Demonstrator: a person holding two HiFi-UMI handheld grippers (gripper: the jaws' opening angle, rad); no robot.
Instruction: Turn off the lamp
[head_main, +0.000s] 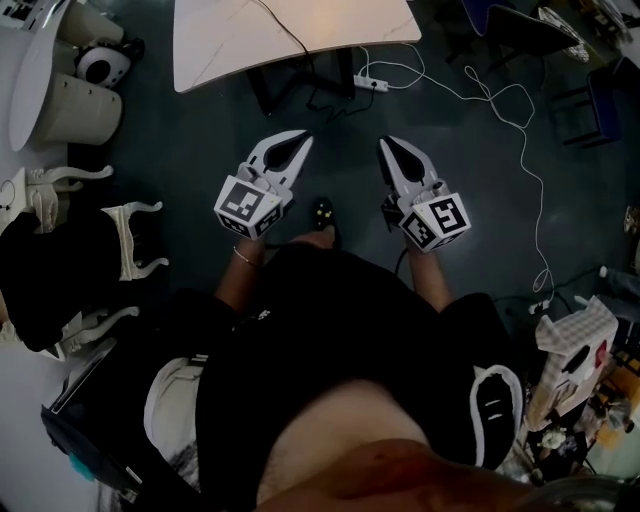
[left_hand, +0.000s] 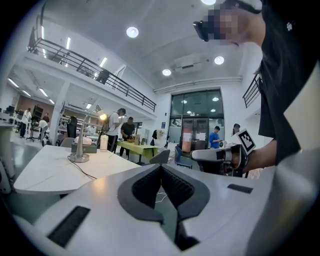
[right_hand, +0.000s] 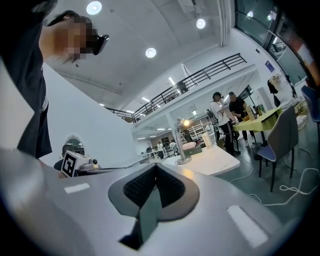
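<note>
Over dark floor (head_main: 200, 130), the left gripper (head_main: 300, 145) and right gripper (head_main: 388, 150) are held level side by side, jaws pressed together on nothing, pointing toward the white table (head_main: 290, 35) where the lit lamp (left_hand: 79, 157) stands.

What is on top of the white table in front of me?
A lit desk lamp stands on the white table, its cable trailing across the top, with a grey box and a white cylinder behind it. Whatever lies behind the box is covered.
</note>
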